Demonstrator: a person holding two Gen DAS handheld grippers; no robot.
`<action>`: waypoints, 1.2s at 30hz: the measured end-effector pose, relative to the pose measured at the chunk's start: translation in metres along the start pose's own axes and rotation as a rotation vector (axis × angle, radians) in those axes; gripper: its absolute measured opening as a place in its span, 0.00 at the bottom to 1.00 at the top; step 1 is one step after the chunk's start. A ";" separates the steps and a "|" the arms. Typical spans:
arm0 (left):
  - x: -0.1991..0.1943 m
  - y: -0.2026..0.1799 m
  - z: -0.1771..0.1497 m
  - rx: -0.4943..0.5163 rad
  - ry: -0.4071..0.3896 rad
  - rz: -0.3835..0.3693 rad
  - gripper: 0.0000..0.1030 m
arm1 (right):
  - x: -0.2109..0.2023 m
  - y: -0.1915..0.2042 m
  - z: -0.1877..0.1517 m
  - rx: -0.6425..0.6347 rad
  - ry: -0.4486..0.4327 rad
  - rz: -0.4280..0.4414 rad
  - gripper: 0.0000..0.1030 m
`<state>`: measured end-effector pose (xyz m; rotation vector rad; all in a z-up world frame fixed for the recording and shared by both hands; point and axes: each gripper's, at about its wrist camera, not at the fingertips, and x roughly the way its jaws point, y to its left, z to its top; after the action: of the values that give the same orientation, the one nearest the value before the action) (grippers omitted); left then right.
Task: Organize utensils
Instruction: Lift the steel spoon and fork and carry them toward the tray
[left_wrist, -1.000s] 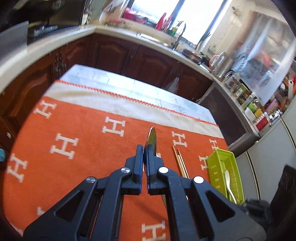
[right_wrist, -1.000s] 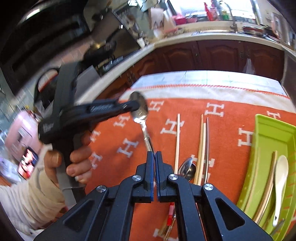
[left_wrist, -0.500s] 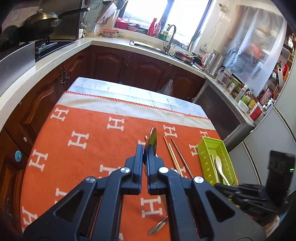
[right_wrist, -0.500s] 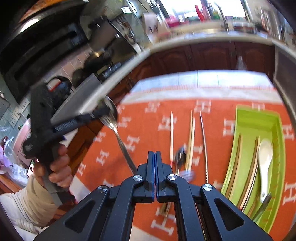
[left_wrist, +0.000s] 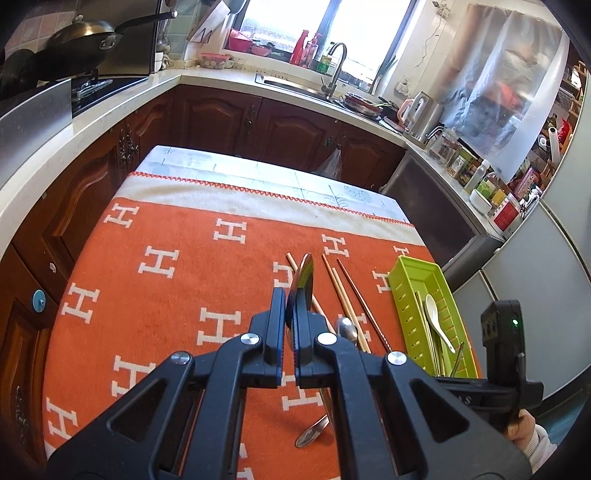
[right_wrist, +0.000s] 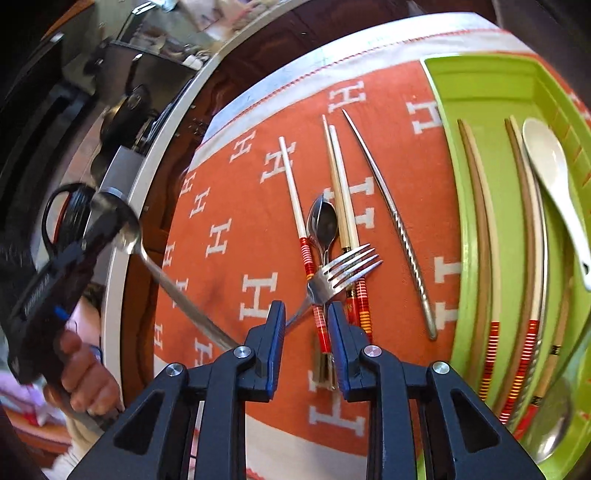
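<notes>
My left gripper (left_wrist: 290, 314) is shut on a steel spoon (left_wrist: 304, 275), gripped at the bowl and held above the orange cloth; in the right wrist view that spoon (right_wrist: 118, 221) hangs at the left with its handle slanting down. My right gripper (right_wrist: 306, 317) is open, low over a pile of a fork (right_wrist: 343, 273), a small spoon (right_wrist: 323, 221) and several chopsticks (right_wrist: 291, 184). A green tray (right_wrist: 461, 184) at the right holds chopsticks and a white spoon (right_wrist: 550, 166).
A metal chopstick (right_wrist: 391, 218) lies between the pile and the tray. The orange cloth (left_wrist: 177, 266) covers a small table among dark kitchen cabinets (left_wrist: 221, 114). Another spoon (left_wrist: 312, 434) lies near the cloth's front edge.
My right gripper has opened and dropped close over the fork and chopsticks pile. My left gripper has pulled up and back with the spoon still in it.
</notes>
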<state>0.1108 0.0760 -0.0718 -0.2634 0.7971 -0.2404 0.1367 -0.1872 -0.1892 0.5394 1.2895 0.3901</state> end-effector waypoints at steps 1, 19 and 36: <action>0.001 0.001 0.000 -0.003 0.004 -0.003 0.01 | 0.004 -0.001 0.001 0.019 0.007 -0.001 0.23; 0.017 0.020 -0.006 -0.036 0.043 -0.023 0.01 | 0.055 -0.008 0.033 0.318 -0.096 0.010 0.18; 0.000 -0.001 -0.009 0.031 0.022 -0.057 0.01 | -0.025 0.042 0.020 -0.028 -0.273 0.044 0.02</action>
<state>0.1044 0.0734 -0.0773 -0.2552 0.8072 -0.3097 0.1507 -0.1700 -0.1409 0.5774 1.0096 0.3568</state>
